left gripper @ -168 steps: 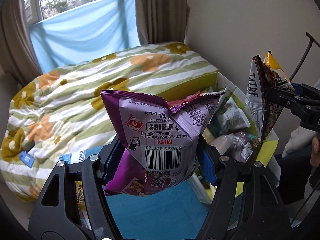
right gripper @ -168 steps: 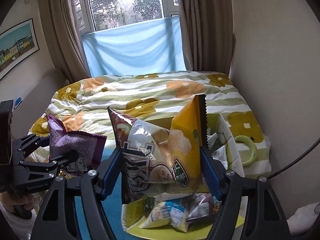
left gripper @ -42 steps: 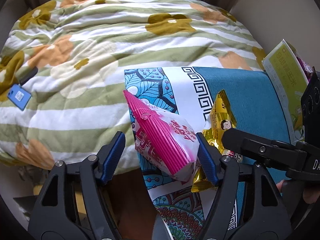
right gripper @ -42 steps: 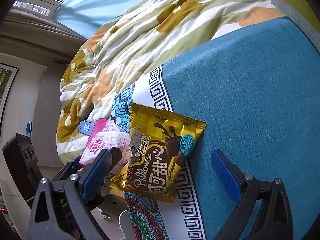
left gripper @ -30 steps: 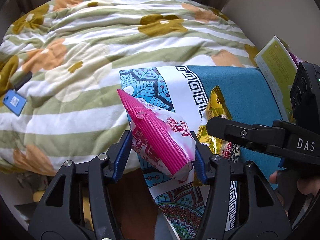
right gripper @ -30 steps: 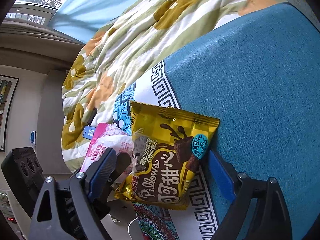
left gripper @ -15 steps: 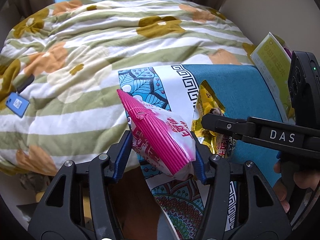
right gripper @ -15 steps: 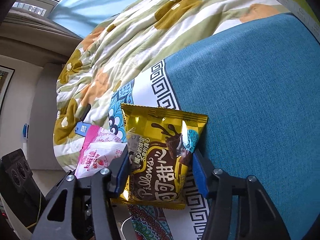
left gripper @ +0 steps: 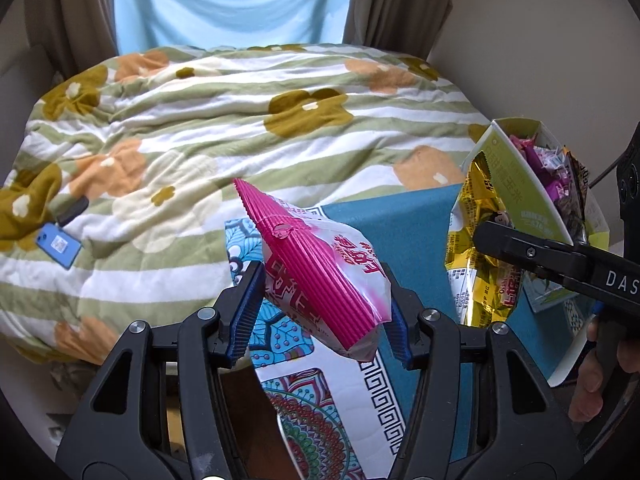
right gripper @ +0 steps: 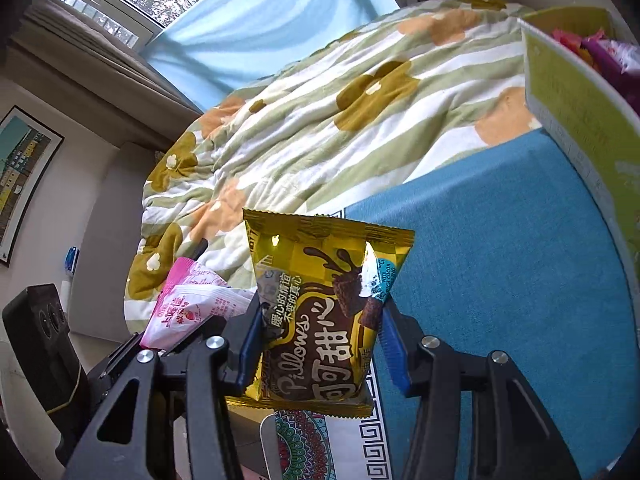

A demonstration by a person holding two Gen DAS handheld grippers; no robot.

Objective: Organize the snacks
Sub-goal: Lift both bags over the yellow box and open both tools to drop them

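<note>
My left gripper is shut on a pink and white snack bag and holds it above the blue patterned cloth. My right gripper is shut on a gold chocolate "Pillows" bag, also lifted off the cloth. The gold bag shows in the left wrist view, next to the green snack box. The pink bag shows at the left of the right wrist view.
The green box stands at the right, filled with several purple and dark snack packs. Behind the cloth lies a bed with a green-striped flowered quilt. A blue tag lies on the quilt at the left.
Both grippers closed on their bags and lifted them off the cloth. Both have tilted up and moved toward the green box, which has come into view.
</note>
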